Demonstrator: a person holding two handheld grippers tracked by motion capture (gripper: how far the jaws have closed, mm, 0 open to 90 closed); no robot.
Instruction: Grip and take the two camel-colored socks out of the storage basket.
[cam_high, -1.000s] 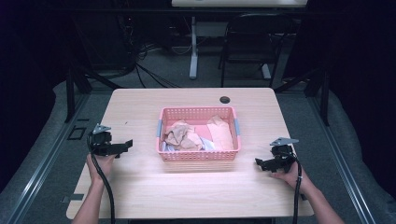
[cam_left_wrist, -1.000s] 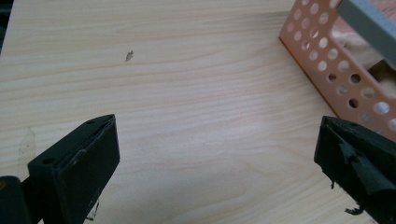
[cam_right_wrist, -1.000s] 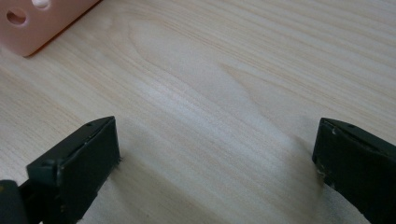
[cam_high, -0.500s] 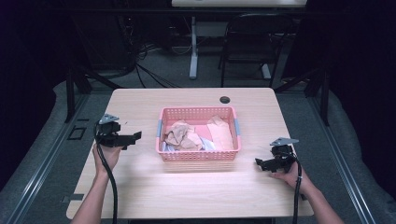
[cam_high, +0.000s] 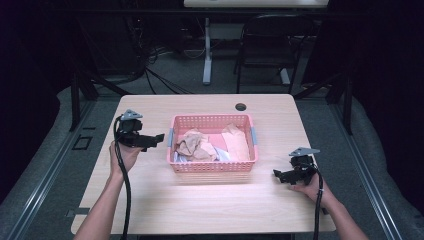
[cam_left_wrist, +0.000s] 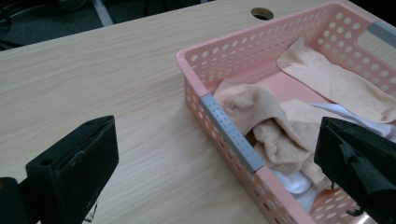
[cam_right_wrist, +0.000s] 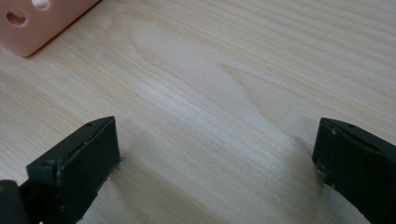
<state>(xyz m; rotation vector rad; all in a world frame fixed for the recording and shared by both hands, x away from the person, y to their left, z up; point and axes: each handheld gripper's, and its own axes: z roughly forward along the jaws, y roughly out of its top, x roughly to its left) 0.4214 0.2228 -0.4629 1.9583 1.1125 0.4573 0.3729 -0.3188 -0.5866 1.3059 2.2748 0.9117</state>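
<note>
High view: the left gripper (cam_high: 159, 137) hangs above the table (cam_high: 150, 210), its tips just short of the pink basket (cam_high: 210, 167) and level with the basket's near left end. Left gripper view puts the basket's rim with its grey handle strip (cam_left_wrist: 232, 132) between the two black jaws, which stand wide apart with nothing in them. Straight ahead of the jaws, inside the basket, lies a crumpled tan cloth (cam_left_wrist: 261, 121); a flatter tan cloth (cam_left_wrist: 336, 84) lies beyond it toward the far wall, and a bit of white cloth (cam_left_wrist: 289, 182) shows under the crumpled one, close to the right-hand jaw.

The right gripper (cam_high: 276, 174) sits low at the table's surface, well apart from the basket's other end, pointing toward it. Right gripper view shows its jaws spread wide over bare wood, empty, with one corner of the basket (cam_right_wrist: 32, 28) ahead and off to the left of them.
</note>
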